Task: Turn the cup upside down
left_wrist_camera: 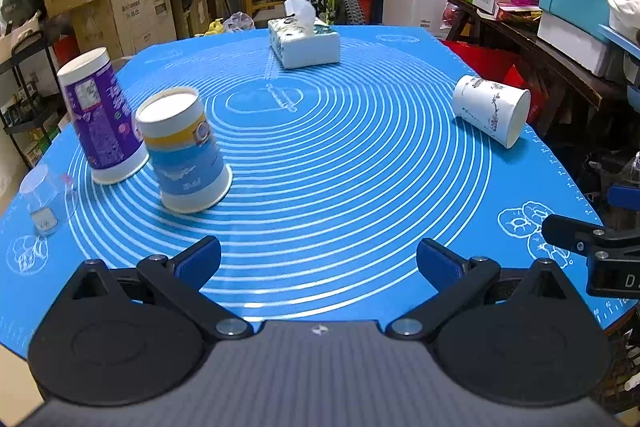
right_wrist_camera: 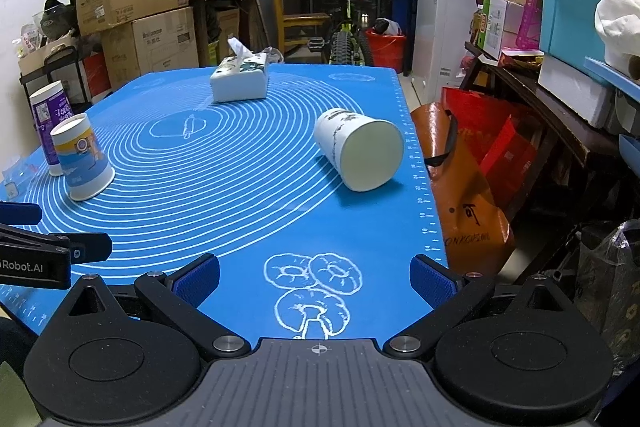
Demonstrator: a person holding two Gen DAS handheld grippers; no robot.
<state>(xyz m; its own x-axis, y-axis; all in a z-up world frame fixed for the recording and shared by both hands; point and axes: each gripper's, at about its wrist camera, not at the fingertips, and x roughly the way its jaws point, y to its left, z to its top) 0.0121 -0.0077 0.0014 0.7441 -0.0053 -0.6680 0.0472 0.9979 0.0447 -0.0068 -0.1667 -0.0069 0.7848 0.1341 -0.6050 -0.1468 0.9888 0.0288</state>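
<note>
Hovering low over the near edge of the worktop point(left_wrist_camera: 360, 195), the left hand-held gripper point(left_wrist_camera: 319, 261) and the right hand-held gripper point(right_wrist_camera: 315, 277) both have their jaws spread wide and hold nothing. The white floral paper cup point(right_wrist_camera: 352, 147) lies on its side near the mat's right edge, mouth toward the right hand-held gripper, so it seems the one left to flip. At the left, the blue-and-yellow paper cup point(left_wrist_camera: 186, 147) and the purple paper cup point(left_wrist_camera: 102, 115) already stand rim-down, touching or nearly so. A tissue box point(left_wrist_camera: 304, 41) sits beyond.
</note>
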